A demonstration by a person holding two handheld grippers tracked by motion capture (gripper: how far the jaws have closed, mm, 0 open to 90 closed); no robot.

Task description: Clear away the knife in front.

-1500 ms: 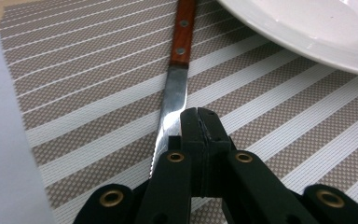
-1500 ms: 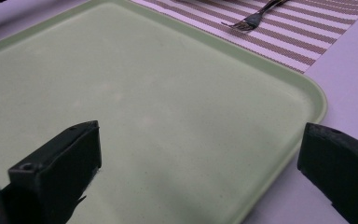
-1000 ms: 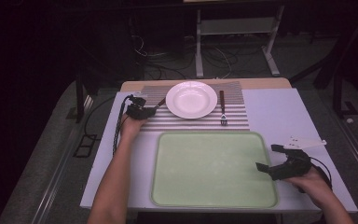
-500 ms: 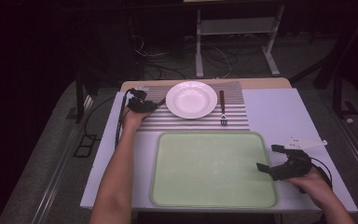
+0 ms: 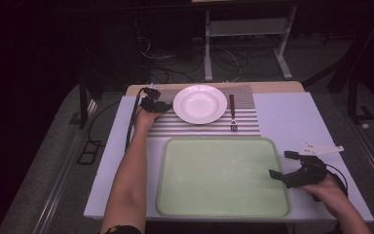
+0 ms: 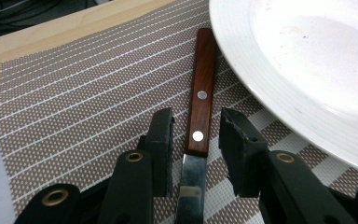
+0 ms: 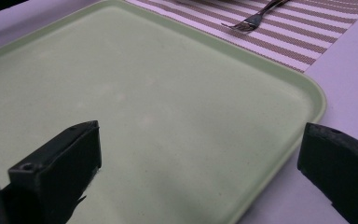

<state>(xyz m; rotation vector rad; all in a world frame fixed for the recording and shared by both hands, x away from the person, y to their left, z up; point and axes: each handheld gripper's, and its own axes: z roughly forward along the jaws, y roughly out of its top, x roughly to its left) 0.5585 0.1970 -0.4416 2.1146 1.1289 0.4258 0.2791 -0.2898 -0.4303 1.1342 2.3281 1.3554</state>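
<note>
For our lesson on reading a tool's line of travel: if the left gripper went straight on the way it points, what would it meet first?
Probably the knife: its wooden handle lies between the left gripper's open jaws, beside the plate.

Right gripper (image 7: 200, 163) — jaws spread wide, nothing between them, straddling the tray's (image 7: 168, 93) right rim. Left jaw over the tray, right over the table (image 7: 349, 60). Fork (image 7: 256, 17) on the striped mat (image 7: 307, 42) beyond.
</note>
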